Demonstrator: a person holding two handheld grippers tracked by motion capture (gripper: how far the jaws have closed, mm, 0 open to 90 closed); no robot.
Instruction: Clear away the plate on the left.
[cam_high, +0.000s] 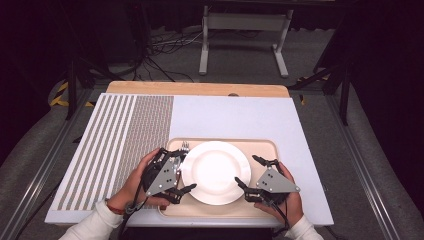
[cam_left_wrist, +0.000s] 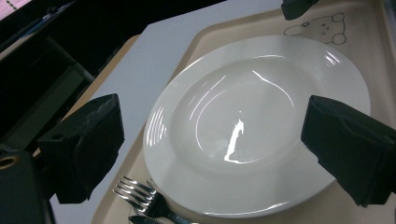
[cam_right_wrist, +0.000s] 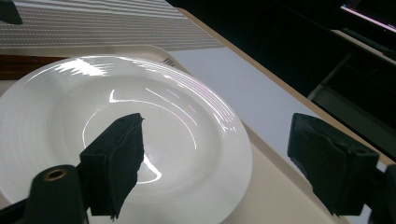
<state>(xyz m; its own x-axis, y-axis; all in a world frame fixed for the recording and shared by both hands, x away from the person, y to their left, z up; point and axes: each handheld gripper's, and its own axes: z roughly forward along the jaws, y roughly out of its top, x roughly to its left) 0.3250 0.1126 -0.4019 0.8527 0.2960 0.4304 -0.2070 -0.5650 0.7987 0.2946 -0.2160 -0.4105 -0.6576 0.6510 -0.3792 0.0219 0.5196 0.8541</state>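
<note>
The right gripper (cam_right_wrist: 219, 154) stands with its two black jaws spread wide apart, gripping nothing. The left jaw sits over the bowl of a white plate (cam_right_wrist: 60, 116), while the right jaw hangs past the plate's rim, above the edge of the beige tray (cam_right_wrist: 275, 196) that carries the plate. The plate is bare and glossy, with curved streaks of light across it. Beyond the tray lies the pale counter (cam_right_wrist: 243, 88), and a striped mat (cam_right_wrist: 107, 28) covers its far part. In the top left corner a dark jaw tip (cam_right_wrist: 8, 11) pokes in.
</note>
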